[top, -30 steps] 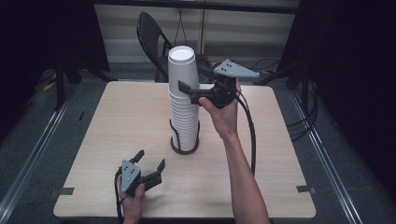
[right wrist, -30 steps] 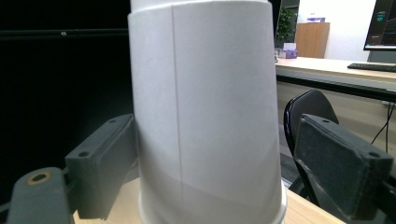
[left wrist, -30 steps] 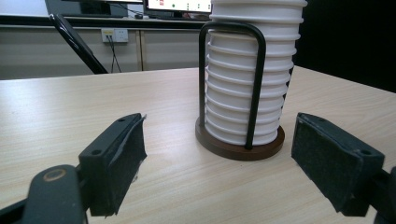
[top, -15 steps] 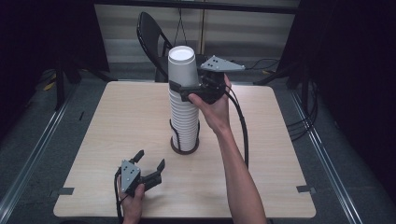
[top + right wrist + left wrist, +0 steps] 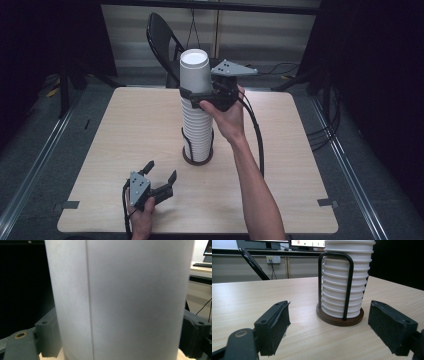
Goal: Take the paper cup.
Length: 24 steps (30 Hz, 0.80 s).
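A tall stack of white paper cups point(image 5: 197, 131) stands in a holder with a round brown base point(image 5: 198, 160) and black wire hoops at the table's middle. My right gripper point(image 5: 194, 94) is high up, its jaws closed on the sides of the top cup point(image 5: 194, 70). In the right gripper view the top cup point(image 5: 120, 297) spans the whole gap, with both pads point(image 5: 50, 337) pressed to its wall. My left gripper point(image 5: 161, 171) rests low at the front left, open with nothing held. In the left gripper view, the left gripper point(image 5: 329, 315) faces the stack point(image 5: 342, 287) and the base point(image 5: 339, 321).
The wooden table point(image 5: 125, 130) has bare room on both sides of the stack. A black folding chair point(image 5: 162, 40) stands behind the far edge. The right gripper's cable point(image 5: 257, 135) hangs along the forearm. Metal floor rails run at the left and right.
My right gripper moved left onto the top cup and its jaws closed around it. The left gripper stayed put and open.
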Motion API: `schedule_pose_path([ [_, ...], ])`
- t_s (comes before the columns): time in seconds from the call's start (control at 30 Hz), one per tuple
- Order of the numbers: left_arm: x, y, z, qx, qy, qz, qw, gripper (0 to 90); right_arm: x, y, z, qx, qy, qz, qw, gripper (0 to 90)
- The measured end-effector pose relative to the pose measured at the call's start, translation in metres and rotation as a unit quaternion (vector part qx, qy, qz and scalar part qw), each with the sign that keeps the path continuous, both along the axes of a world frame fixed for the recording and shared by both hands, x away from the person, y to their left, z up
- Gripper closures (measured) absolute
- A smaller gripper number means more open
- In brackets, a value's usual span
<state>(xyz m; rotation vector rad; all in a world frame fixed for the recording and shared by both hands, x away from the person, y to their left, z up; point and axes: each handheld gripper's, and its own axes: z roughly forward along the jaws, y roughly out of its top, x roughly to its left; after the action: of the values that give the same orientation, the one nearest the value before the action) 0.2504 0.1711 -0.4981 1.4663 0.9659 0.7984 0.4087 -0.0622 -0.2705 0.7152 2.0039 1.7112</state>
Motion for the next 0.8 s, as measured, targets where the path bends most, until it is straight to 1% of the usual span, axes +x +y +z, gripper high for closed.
schedule_pose_path([
  [0.43,0.0001,-0.0001,0.0,0.0,0.0,0.0,1.0,17.4,0.0001,0.0003,0.0006,-0.003,-0.004,0.001,1.0,12.5],
  [0.8,0.0,-0.0001,0.0,-0.002,0.001,0.001,1.0,17.4,0.0006,0.0011,0.0023,-0.01,-0.005,0.001,0.9999,12.6],
])
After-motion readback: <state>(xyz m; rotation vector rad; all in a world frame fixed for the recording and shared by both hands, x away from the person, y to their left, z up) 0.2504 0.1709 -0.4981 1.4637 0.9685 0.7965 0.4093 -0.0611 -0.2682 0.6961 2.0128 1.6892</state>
